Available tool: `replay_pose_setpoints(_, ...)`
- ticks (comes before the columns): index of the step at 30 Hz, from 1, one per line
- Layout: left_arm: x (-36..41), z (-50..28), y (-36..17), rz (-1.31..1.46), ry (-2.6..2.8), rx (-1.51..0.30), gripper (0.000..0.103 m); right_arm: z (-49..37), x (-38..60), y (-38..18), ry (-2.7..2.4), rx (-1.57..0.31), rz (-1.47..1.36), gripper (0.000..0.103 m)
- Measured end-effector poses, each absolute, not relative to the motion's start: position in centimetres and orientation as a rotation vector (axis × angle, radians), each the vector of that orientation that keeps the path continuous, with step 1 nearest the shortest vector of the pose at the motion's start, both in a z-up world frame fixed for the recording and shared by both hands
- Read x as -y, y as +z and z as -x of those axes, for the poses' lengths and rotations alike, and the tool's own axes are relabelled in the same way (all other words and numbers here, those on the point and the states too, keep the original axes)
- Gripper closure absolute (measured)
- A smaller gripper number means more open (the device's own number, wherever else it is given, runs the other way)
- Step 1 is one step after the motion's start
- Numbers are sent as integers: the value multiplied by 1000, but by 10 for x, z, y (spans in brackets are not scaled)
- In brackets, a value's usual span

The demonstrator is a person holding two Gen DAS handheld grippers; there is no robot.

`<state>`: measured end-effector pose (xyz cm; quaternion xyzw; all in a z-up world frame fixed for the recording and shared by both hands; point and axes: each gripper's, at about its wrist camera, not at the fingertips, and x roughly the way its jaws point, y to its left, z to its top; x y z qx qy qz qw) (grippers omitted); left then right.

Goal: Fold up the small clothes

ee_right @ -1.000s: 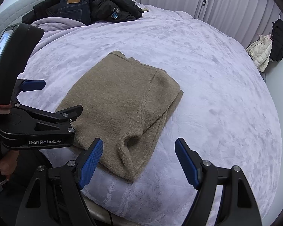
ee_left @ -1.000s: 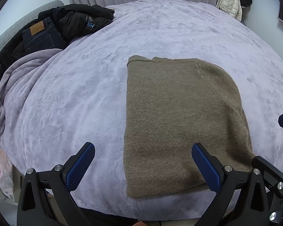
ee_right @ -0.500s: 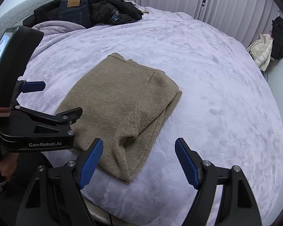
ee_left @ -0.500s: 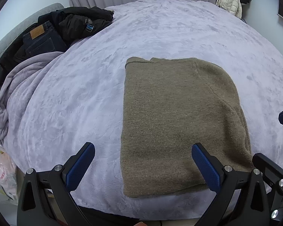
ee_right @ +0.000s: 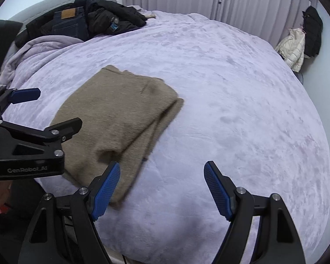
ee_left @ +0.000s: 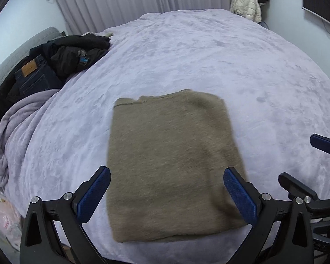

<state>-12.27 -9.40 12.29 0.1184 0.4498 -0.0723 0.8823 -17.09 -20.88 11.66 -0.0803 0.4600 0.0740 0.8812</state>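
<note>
A folded olive-brown knit sweater [ee_left: 169,162] lies flat near the front edge of the lilac bed [ee_left: 209,66]. My left gripper [ee_left: 167,195] hovers above the sweater's near end, open, nothing between its blue pads. In the right wrist view the sweater [ee_right: 118,118] lies left of centre. My right gripper [ee_right: 161,189] is open over bare blanket just right of the sweater's near corner, holding nothing. The left gripper [ee_right: 30,112] shows at that view's left edge, above the sweater's left side.
A heap of dark jackets and jeans [ee_left: 48,70] lies at the bed's far left, beside a bunched lilac blanket [ee_left: 15,123]. A cream coat [ee_left: 245,4] and a dark one hang by the curtains. A plastic bag [ee_left: 2,217] sits on the floor at the left.
Both grippers have drawn back from the sweater, which now looks smaller and farther off in both views. Both stay open. The sweater has not moved on the bed.
</note>
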Motion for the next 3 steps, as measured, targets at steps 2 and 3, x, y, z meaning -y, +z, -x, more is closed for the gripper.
replay_pose_setpoints(2,136,120,126,-276,-216,-919,0,172,240,113,77,-961,140,22)
replay_pose_setpoints(3,158,120,127,-291,-254,-906,0,172,259,111,29,-962,125,22)
